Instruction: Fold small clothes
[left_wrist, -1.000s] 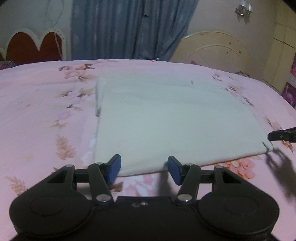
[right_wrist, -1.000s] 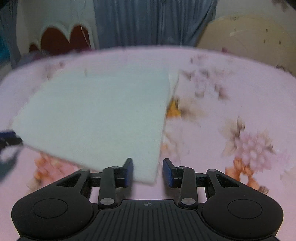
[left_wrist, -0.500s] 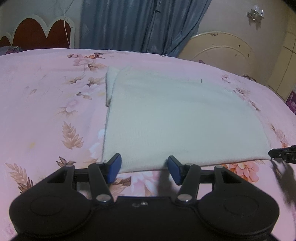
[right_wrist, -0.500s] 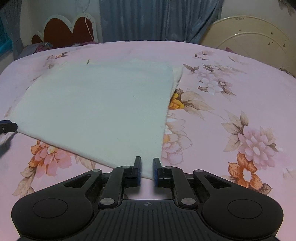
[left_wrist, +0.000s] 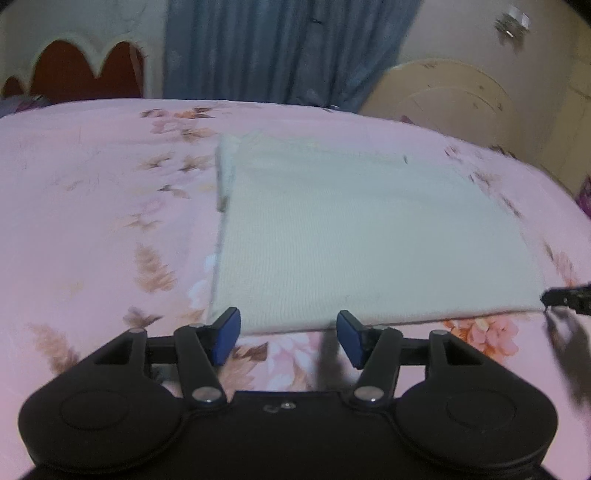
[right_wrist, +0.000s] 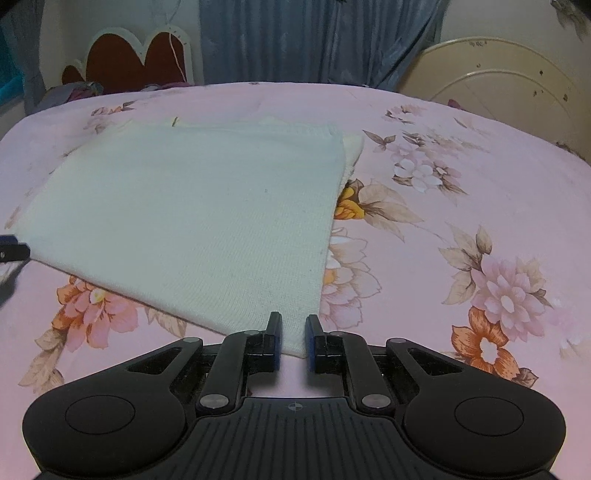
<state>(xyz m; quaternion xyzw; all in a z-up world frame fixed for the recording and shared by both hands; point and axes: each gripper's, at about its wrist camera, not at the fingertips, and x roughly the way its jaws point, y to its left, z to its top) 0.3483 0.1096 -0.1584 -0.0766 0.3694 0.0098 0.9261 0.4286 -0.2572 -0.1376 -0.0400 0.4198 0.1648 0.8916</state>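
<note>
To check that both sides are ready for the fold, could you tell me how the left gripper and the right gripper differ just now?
The left gripper's jaws stand wide apart; the right gripper's are nearly together. The left gripper sits at the cream cloth's near edge, gripping nothing; the right gripper pinches its near corner. Both point down at that cloth.
</note>
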